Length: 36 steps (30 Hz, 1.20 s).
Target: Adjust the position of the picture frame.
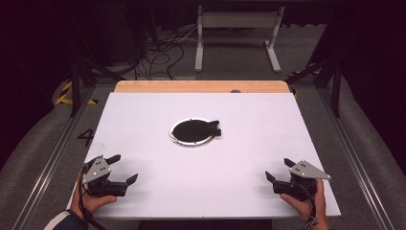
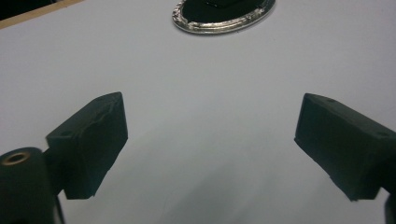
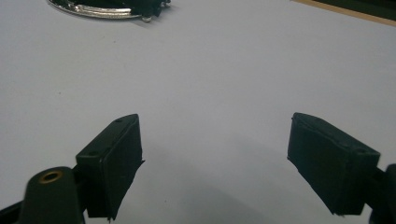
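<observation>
A white counter stands over grey floor with a painted "4" at its left. The left hand-held gripper rests at the near-left corner, jaws spread. A silver-rimmed plate holding something black sits mid-counter. The right hand-held gripper rests near-right, jaws spread.

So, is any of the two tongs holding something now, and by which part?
Nothing is held. The left tongs and the right tongs are both open over the bare white table, apart from the silver-rimmed black plate.

Silver-rimmed black dish mid-table, flat
</observation>
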{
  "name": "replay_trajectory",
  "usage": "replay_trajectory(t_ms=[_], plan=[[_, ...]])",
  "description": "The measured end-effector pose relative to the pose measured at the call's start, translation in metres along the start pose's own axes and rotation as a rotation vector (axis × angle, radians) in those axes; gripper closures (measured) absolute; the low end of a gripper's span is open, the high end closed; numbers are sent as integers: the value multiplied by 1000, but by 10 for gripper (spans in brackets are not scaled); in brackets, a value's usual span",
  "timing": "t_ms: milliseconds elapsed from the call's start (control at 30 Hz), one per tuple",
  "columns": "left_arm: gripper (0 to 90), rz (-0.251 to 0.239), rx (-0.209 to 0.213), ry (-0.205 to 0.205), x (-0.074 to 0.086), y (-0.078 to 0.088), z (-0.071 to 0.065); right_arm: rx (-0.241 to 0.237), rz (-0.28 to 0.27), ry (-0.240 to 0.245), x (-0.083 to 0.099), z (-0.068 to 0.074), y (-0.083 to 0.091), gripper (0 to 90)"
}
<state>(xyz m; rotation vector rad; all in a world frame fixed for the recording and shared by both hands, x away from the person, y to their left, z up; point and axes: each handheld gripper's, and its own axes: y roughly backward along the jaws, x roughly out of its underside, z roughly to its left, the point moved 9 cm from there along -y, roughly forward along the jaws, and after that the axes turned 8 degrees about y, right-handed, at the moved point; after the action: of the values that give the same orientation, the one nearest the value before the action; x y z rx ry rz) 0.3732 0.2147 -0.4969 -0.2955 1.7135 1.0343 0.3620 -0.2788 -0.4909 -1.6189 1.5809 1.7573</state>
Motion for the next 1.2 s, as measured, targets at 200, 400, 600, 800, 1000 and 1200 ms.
replay_trajectory(t_ms=[200,400,600,800,1000,1200], plan=[[172,37,-6,-24,7,-5,1,-21,1,15,-4,3,-7,244],[338,47,1,-52,6,-5,-4,-68,3,19,-11,5,-17,468],[593,93,0,-93,-5,-19,0,-126,-9,28,-29,7,-30,734],[846,112,33,-83,-24,-43,6,-150,-22,61,-58,6,-64,900],[900,140,49,-97,-48,-75,7,-179,-12,69,-86,13,-103,900],[900,171,50,-41,-60,-111,14,-183,22,62,-106,18,-141,900]])
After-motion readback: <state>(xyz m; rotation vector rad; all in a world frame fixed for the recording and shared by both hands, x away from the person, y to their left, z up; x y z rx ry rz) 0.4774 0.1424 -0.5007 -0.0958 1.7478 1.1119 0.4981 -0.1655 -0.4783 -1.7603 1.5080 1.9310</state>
